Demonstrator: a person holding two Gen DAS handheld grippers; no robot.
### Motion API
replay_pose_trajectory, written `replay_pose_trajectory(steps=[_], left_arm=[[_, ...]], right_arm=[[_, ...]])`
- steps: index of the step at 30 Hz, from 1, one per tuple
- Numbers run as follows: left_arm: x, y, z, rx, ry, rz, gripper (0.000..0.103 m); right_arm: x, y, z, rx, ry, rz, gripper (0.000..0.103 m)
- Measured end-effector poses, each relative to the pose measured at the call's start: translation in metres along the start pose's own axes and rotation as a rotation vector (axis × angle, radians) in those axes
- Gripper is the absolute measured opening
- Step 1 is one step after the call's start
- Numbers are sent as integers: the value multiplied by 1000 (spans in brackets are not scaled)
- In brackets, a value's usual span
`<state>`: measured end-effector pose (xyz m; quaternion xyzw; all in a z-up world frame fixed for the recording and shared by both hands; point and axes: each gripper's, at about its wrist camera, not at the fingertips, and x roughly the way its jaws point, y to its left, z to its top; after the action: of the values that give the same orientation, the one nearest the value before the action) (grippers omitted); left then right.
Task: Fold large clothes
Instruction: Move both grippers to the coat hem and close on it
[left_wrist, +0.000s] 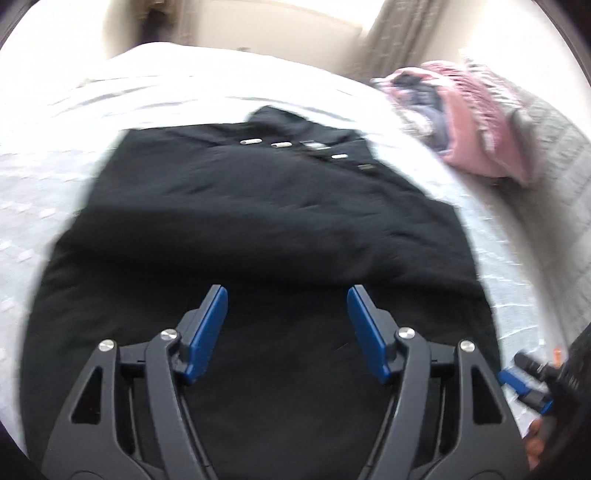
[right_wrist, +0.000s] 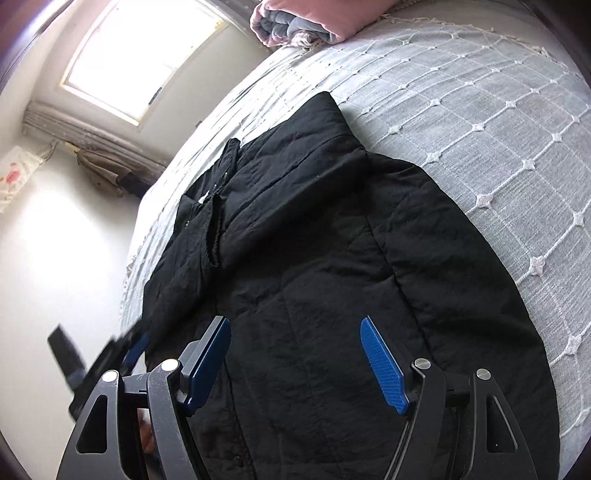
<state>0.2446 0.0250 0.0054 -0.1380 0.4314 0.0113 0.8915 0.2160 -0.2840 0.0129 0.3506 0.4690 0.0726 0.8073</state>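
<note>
My left gripper (left_wrist: 287, 328) hangs over the near part of the black jacket (left_wrist: 258, 229) with its jaws spread and nothing between the blue pads (left_wrist: 207, 332); my right gripper (right_wrist: 295, 360) is spread as well, empty, tilted down over the same garment. I judge both are held apart like this so each can take a bite of thick padded cloth at the next grab.

The bed (right_wrist: 480, 122) carries everything: its pale quilted cover gives me a broad, soft, flat place, which is why the jacket is laid out here rather than held in the air. The jacket lies on it with its collar (right_wrist: 325, 122) pointing away from me and its front placket (right_wrist: 218, 221) running toward the left in the right wrist view. It looks already narrowed, with the sides turned in, so I reckon the lengthwise fold is what remains; that is a judgement only.

A pile of pink and grey bedding (right_wrist: 295, 22) sits at the far end of the bed, well apart from the jacket, out of the way of folding.

Smallest, a row of pale snaps (left_wrist: 284, 144) shows near the collar in the blurred left wrist view, a handy mark for the garment's centre line.
</note>
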Motion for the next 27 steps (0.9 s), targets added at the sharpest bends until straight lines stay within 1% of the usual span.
replay_pose_trajectory(steps=[2, 3, 6, 8, 9, 10, 11, 12, 13, 15, 16, 17, 18, 19, 20, 22, 23, 24, 26, 27], left_arm=[[-21, 23, -10, -23, 1, 59, 74], [-34, 36, -16, -37, -12, 89, 75], [-66, 72, -38, -98, -45, 134, 75], [-87, 90, -51, -128, -76, 137, 75], [-95, 97, -57, -140, -96, 145, 76], [-105, 105, -66, -154, -120, 172, 80], [-108, 110, -72, -157, -129, 193, 88], [-110, 114, -77, -150, -137, 215, 90], [-112, 116, -84, -126, -151, 261, 90], [-110, 115, -91, -84, -165, 326, 90], [-109, 114, -95, -74, -170, 331, 90], [-109, 115, -98, -69, -178, 319, 90], [-108, 115, -101, -68, -184, 294, 90], [-105, 119, -105, -69, -175, 257, 90], [-103, 123, -107, -75, -154, 241, 90], [-96, 141, -111, -113, -90, 225, 90], [-98, 150, -114, -135, -81, 223, 90], [-101, 165, -117, -183, -74, 214, 90], [-109, 185, -121, -243, -69, 192, 90], [-114, 192, -123, -251, -75, 187, 90]], right_arm=[[0, 2, -1, -15, -8, -11, 74], [-1, 3, -2, -25, -14, -20, 74], [-3, 3, -2, -39, -35, -41, 74], [-4, 1, -1, -49, -53, -54, 74], [-5, 1, -1, -60, -61, -67, 74], [-5, 1, 0, -69, -67, -77, 74], [-6, 2, 0, -79, -76, -91, 74], [-7, 4, -1, -96, -88, -108, 74], [-9, 8, -2, -120, -101, -132, 74], [-14, 21, -8, -203, -152, -215, 74], [-17, 28, -12, -252, -179, -248, 74], [-19, 34, -16, -294, -194, -262, 74], [-22, 42, -22, -359, -204, -271, 80], [-23, 45, -25, -385, -205, -277, 85], [-25, 49, -30, -418, -208, -293, 85], [-27, 53, -37, -452, -200, -327, 85], [-27, 54, -39, -459, -194, -335, 85], [-31, 53, -40, -461, -190, -332, 85], [-41, 53, -42, -453, -212, -330, 85], [-46, 55, -44, -456, -230, -335, 85]])
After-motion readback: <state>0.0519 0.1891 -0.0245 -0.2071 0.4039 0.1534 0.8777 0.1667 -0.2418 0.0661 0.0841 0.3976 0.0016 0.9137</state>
